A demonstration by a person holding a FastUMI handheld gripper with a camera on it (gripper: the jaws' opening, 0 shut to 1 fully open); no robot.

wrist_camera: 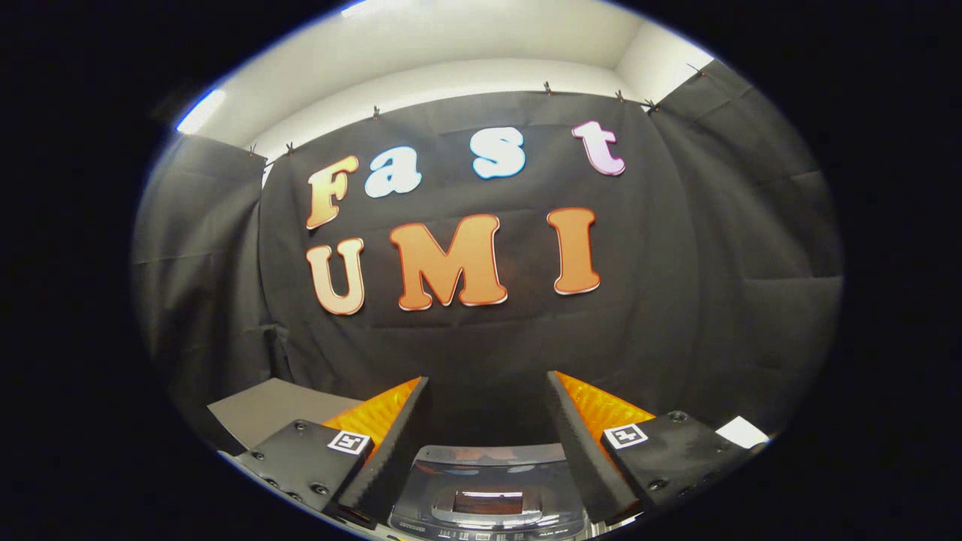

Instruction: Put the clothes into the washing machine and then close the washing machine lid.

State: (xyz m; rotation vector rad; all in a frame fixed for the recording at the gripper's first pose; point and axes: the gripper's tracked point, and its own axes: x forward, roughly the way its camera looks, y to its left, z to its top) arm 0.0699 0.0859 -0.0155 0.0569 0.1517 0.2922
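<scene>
The gripper [488, 387] is held level and high, looking across the booth toward the black cloth wall [676, 300]. Its jaws stand wide apart with nothing between them, only open air and the cloth beyond. Neither finger touches anything.

The washing machine [488, 492] sits low between the two fingers, below and just ahead of them. Its dark, glossy lid [488, 458] appears to lie flat over the top — closed, as far as this angle shows, with a reflection of light across its pane. A control strip runs along the machine's near edge; the markings on it are too small to read.

No clothes can be made out here. A lid lying down with empty jaws fits two stages: the load waiting elsewhere with the lid to be raised, or the load inside with the lid shut again. The frame does not settle which.

The raised, level pose is judged a stand-off posture — it keeps the fingers clear of the lid and gives an overview of the machine.

Each finger mount carries a square black-and-white marker [351, 442], a tracking pattern rather than text. A grey surface [263, 413] lies beyond the left finger, and a small white piece [742, 432] beyond the right.
</scene>
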